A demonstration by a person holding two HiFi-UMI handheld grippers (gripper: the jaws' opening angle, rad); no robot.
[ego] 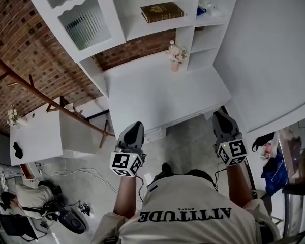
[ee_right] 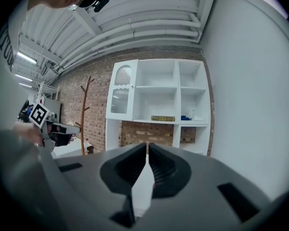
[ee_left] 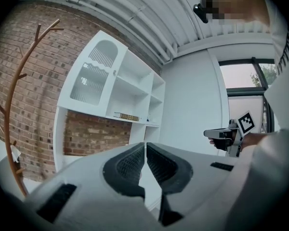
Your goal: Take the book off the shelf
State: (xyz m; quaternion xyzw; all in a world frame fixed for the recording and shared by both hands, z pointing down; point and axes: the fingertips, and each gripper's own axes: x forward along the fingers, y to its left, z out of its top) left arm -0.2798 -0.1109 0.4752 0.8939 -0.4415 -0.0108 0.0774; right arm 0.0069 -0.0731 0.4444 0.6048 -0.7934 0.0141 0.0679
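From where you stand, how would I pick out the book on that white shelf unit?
Against the red brick wall stands a white shelf unit. In its middle compartment, right of the ribbed-glass cabinet door, lies a dark brown hardback book, flat and alone, the only book there.

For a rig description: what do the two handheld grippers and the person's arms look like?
The left gripper and right gripper have grey bodies, black ribbed pads and a white cube of black square markers each. The person wears a pale short-sleeved T-shirt with dark lettering.
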